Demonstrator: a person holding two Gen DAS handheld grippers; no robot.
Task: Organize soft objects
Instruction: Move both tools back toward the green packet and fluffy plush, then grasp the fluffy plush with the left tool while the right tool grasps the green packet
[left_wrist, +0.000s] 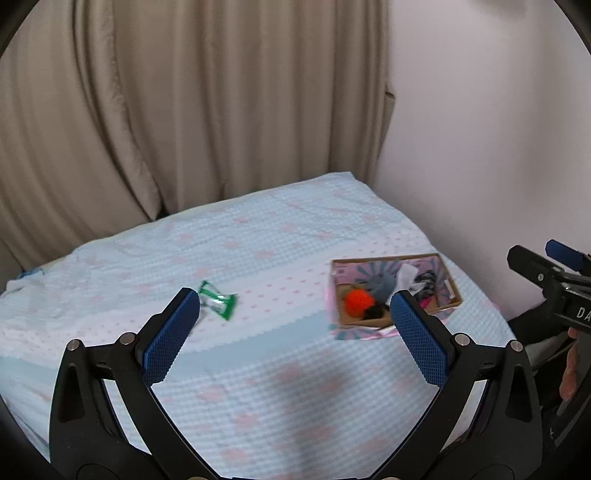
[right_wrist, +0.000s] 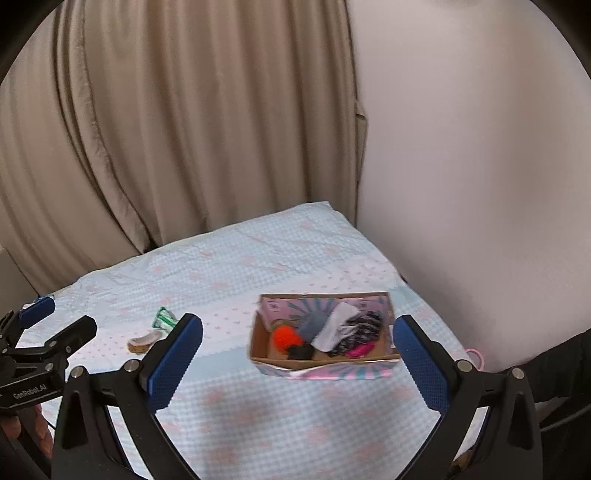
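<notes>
A shallow cardboard box sits on the bed and holds an orange pom-pom, grey, white and patterned cloths and a pink item. A green packet and a small tan pad lie on the cover left of the box. My left gripper is open and empty above the bed, between packet and box. My right gripper is open and empty, hovering in front of the box.
The bed has a light blue cover with pink dots. Beige curtains hang behind it and a pale wall is at the right. A pink loop lies at the bed's right edge.
</notes>
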